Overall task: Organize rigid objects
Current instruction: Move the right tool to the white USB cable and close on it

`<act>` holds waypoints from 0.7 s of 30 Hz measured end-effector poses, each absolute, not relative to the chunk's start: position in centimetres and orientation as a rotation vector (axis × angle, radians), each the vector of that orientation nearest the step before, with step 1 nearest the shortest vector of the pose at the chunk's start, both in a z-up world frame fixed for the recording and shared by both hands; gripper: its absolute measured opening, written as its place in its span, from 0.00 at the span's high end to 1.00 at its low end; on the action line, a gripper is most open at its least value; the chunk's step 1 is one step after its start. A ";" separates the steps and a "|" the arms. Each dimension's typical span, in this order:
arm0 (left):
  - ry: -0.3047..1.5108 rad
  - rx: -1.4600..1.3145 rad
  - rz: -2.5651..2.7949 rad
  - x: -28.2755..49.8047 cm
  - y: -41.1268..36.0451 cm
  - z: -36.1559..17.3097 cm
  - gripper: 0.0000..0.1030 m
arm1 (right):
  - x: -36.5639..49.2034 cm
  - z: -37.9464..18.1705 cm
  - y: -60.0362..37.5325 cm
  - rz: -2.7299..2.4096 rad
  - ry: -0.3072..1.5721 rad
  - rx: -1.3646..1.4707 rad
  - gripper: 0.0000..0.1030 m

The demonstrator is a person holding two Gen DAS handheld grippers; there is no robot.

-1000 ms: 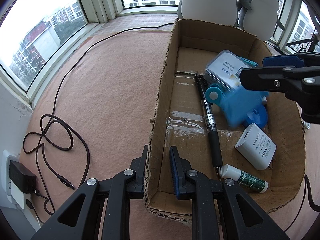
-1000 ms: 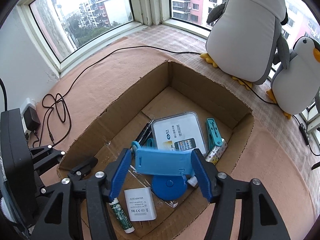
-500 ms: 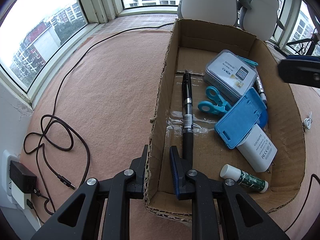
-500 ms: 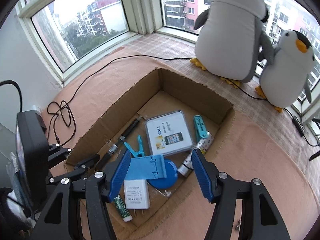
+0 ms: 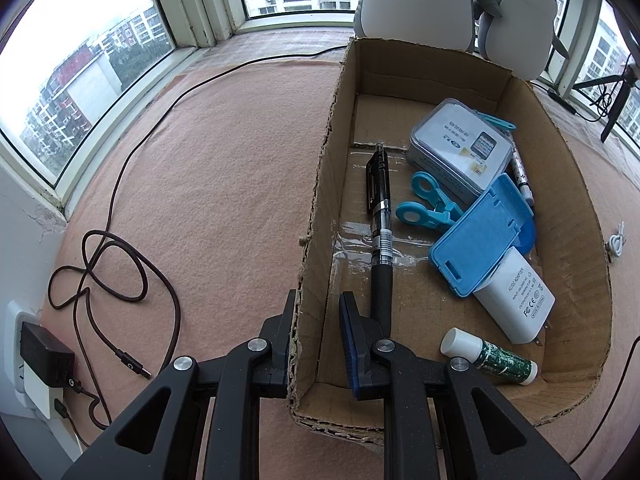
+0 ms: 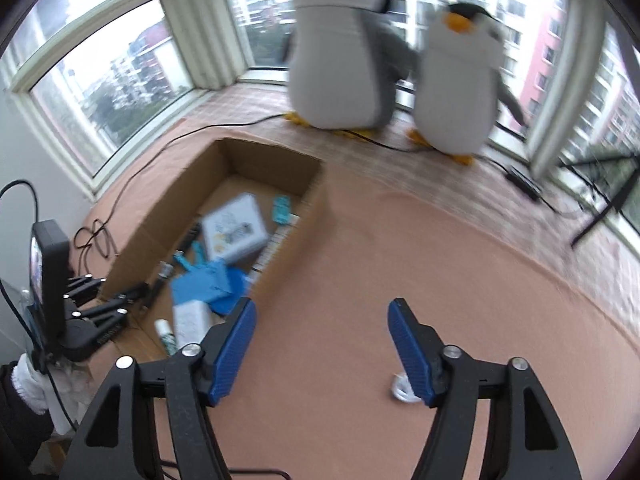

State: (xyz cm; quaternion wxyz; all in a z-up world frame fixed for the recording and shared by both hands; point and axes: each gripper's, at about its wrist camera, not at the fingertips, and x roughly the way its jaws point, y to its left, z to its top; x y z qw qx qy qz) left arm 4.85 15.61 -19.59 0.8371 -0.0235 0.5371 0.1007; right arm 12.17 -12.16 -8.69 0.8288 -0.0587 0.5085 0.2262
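— So, from the left side, what is outside the box?

— Pink carpet (image 5: 224,184) with a dark cable (image 5: 120,264) looped on it, leading to a black adapter (image 5: 46,354) at the wall socket. Next comes the left gripper (image 5: 314,344), its fingers (image 5: 352,344) pinched tight on the near left wall of the cardboard box (image 5: 320,184), one finger outside and one inside.

— And in the box?

— Along the left wall lies a black pen (image 5: 380,236), its tip end hidden behind the inner finger. Right of it is a light-blue clip (image 5: 428,210), then a grey tin with a white label (image 5: 460,152) further back, a teal clip (image 5: 494,122) leaning at its far edge and a thin white pen (image 5: 522,176) beside it. Nearer sits a blue flat stand (image 5: 480,244), resting partly on a white power adapter (image 5: 516,300) and over a round blue thing I cannot identify. At the near right corner lies a white-capped green tube (image 5: 488,356).

— Where is the right gripper?

— Outside, right of the box, over bare carpet. Its view is blurred. The right gripper (image 6: 322,346) has just been opening; its blue fingers (image 6: 234,348) stand wide apart with nothing between them. A small white cable coil (image 6: 400,390) lies on the carpet just by the right finger. Two plush penguins (image 6: 344,52) stand at the window behind.
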 end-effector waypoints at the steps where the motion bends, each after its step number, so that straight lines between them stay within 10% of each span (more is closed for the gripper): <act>1: 1.137 -0.049 0.213 4.8 15.6 -19.6 0.81 | 12.3 -9.0 -13.0 0.468 1.091 -0.107 0.33; 21: 1.136 -0.050 0.213 4.8 15.6 -19.6 0.81 | 12.9 -15.9 -20.7 0.229 1.318 0.255 0.33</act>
